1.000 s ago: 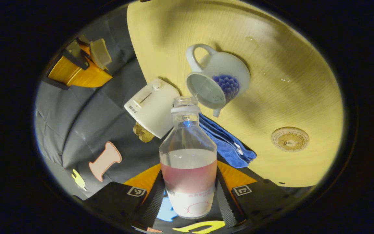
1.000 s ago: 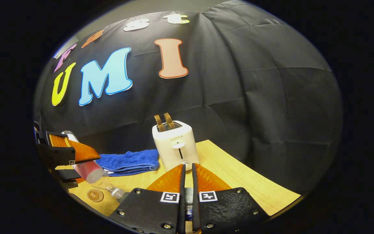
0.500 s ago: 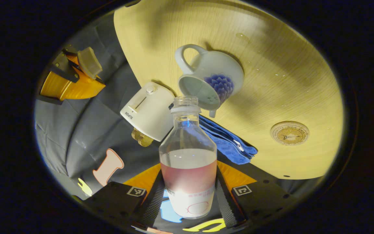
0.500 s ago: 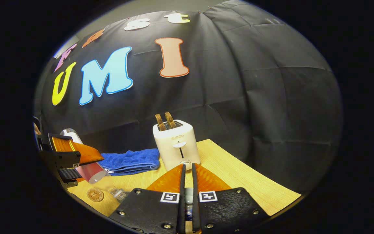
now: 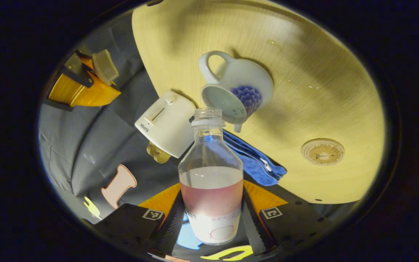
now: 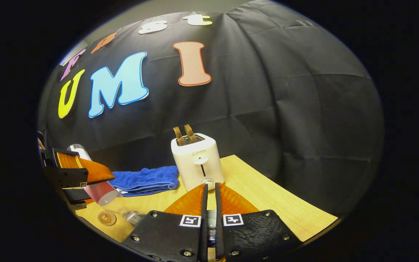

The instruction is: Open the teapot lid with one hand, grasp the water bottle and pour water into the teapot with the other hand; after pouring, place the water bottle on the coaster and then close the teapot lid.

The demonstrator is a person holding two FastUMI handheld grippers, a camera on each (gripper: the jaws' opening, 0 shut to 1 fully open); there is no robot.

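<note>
A: What does the left gripper [image 5: 211, 218] have hold of?

B: The bottle [image 5: 211, 178]. Both fingers press on its labelled lower half, and it is tipped so its uncapped mouth points at the open top of the teapot [image 5: 236, 91]. The mouth lies just beside the teapot's rim in the left gripper view; whether they touch cannot be told. Some pink liquid is in the bottle.

A: And the right gripper [image 6: 209, 203]?

B: Its fingers are drawn almost together, with only a thin slit between them. Something small and pale sits in that slit, too hidden to name there. In the left gripper view that gripper [image 5: 86, 82] is held up and off to one side of the teapot, clamped on the pale lid [image 5: 104, 65].

A: What else stands around?

B: A white toaster [image 6: 196, 160] with two slices sticking up is on the tabletop [image 6: 267, 196], straight ahead of the right gripper. A folded blue towel [image 6: 146, 181] lies beside it. In the left gripper view the bottle's neck crosses in front of both toaster and towel.

A: The coaster [image 5: 322, 151]?

B: Round, bare, lying flat on the tabletop, well apart from the teapot. A few drops glint on the wood near the teapot.
</note>
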